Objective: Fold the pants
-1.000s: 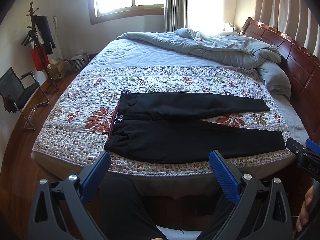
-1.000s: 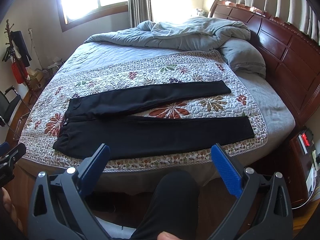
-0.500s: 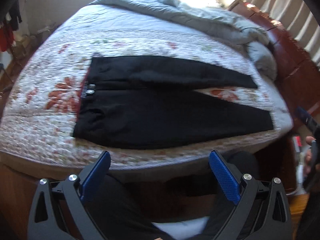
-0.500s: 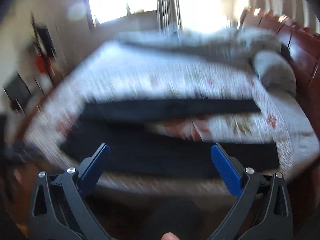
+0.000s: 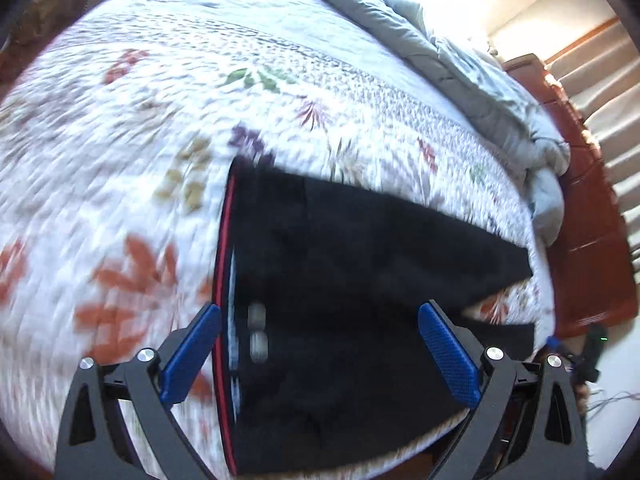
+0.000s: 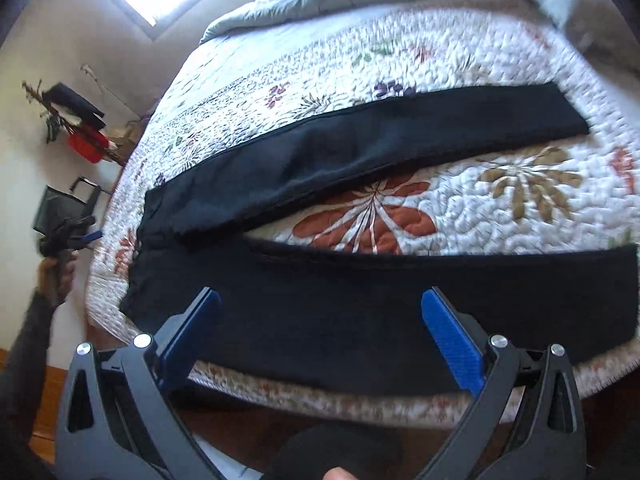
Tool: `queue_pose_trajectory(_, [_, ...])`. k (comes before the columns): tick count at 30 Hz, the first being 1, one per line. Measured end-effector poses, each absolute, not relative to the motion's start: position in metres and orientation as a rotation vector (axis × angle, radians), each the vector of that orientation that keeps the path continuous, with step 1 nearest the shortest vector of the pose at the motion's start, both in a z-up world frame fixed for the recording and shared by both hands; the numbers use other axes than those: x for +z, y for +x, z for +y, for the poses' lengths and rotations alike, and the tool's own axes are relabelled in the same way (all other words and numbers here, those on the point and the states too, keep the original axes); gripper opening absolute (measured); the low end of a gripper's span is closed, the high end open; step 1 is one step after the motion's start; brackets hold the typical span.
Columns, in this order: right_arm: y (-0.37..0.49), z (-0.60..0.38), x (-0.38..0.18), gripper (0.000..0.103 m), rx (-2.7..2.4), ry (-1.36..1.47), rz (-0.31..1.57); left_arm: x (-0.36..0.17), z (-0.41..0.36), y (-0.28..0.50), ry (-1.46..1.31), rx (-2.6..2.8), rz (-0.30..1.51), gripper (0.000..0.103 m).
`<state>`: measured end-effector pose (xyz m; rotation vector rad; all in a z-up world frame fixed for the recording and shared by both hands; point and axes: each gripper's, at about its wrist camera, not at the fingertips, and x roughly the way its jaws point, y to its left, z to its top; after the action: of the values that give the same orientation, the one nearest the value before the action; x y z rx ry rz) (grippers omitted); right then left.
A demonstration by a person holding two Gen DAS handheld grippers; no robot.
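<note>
Pants (image 6: 360,312) lie flat along the bed's (image 6: 500,208) near edge, legs splayed apart, unfolded; my left gripper (image 5: 320,354), jaws apart and empty, hangs over the waistband; my right gripper (image 6: 320,336), likewise apart, over the nearer leg, presumably for lifting.

Home bedroom: quilted bed (image 6: 460,60), wooden headboard (image 5: 576,184) (duvet (image 5: 460,52) rumpled).

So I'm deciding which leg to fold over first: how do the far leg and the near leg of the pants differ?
The far leg runs at a slant across the quilt; the near leg follows the bed's front edge. The far leg looks narrower, with soft wrinkles, while the near leg looks broader and flatter. Only the near leg lies just ahead of the open right hand-held gripper. Both are black, spread out and unfolded.
</note>
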<state>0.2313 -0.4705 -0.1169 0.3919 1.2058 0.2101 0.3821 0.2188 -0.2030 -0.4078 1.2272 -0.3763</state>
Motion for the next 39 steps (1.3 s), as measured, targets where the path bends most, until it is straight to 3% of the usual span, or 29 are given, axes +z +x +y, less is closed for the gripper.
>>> queue_pose_trajectory(8, [0.319, -0.544, -0.144, 0.099, 0.209, 0.478, 1.257, -0.276, 0.232, 0.487, -0.362, -0.344, 1.317, 0.096])
queue_pose_trajectory(14, [0.372, -0.587, -0.157, 0.1, 0.227, 0.49, 1.271, -0.312, 0.232, 0.51, -0.334, -0.392, 1.363, 0.094])
queue_pose_trajectory(16, [0.386, -0.6, -0.158, 0.1, 0.253, 0.49, 1.275, -0.309, 0.228, 0.51, -0.312, -0.416, 1.363, 0.08])
queue_pose_trajectory(17, [0.392, -0.607, -0.157, 0.1, 0.263, 0.487, 1.273, -0.307, 0.226, 0.511, -0.303, -0.427, 1.369, 0.056])
queue_pose_trajectory(20, [0.41, -0.632, -0.154, 0.1, 0.294, 0.481, 1.278, -0.307, 0.216, 0.509, -0.235, -0.454, 1.413, 0.049])
queue_pose_trajectory(22, [0.421, -0.653, -0.152, 0.1, 0.295, 0.481, 1.272, -0.31, 0.214, 0.51, -0.24, -0.469, 1.449, 0.049])
queue_pose_trajectory(27, [0.441, -0.717, -0.16, 0.1, 0.217, 0.474, 1.304, -0.319, 0.214, 0.52, -0.295, -0.451, 1.467, 0.067])
queue_pose_trajectory(31, [0.454, -0.77, -0.177, 0.1, 0.114, 0.482, 1.34, -0.318, 0.198, 0.519, -0.21, -0.437, 1.453, 0.067])
queue_pose_trajectory(33, [0.46, -0.789, -0.187, 0.1, 0.09, 0.479, 1.351, -0.316, 0.205, 0.52, -0.226, -0.405, 1.452, 0.047])
queue_pose_trajectory(34, [0.462, -0.795, -0.193, 0.1, 0.09, 0.478, 1.36, -0.316, 0.209, 0.52, -0.236, -0.392, 1.455, 0.032])
queue_pose_trajectory(35, [0.463, -0.797, -0.198, 0.1, 0.092, 0.481, 1.365, -0.316, 0.211, 0.52, -0.265, -0.402, 1.459, 0.025])
queue_pose_trajectory(39, [0.476, -0.804, -0.227, 0.101, 0.117, 0.477, 1.409, -0.32, 0.202, 0.52, -0.233, -0.383, 1.467, 0.021])
